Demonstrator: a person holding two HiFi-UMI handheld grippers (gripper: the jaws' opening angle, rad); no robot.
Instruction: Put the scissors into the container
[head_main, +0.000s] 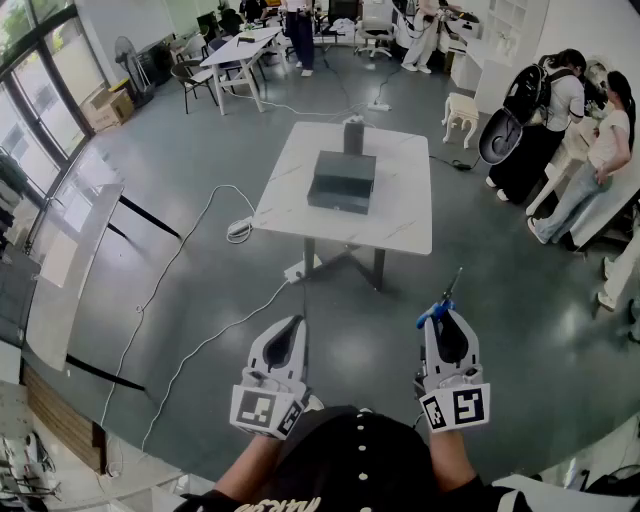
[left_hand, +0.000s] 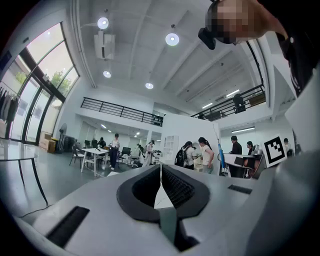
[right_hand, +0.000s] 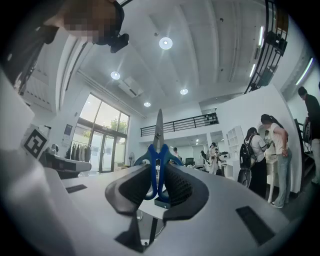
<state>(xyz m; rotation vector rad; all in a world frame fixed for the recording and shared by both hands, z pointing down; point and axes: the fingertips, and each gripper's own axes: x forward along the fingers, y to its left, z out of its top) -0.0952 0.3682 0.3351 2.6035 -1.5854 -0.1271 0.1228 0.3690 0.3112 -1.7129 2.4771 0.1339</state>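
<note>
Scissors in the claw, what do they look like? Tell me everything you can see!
The scissors have blue, plastic-looking handles and thin silvery blades, shut into one point. The right gripper squeezes the handles between its dark pads, so the blades stick out ahead. Nothing else touches them. They are in the air, short of the white table.

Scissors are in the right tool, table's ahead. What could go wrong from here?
The right tool grips the scissors only by their blue handles, blades pointing forward; they could pivot or slip on the way. Cables cross the floor before the table: a trip hazard.
</note>
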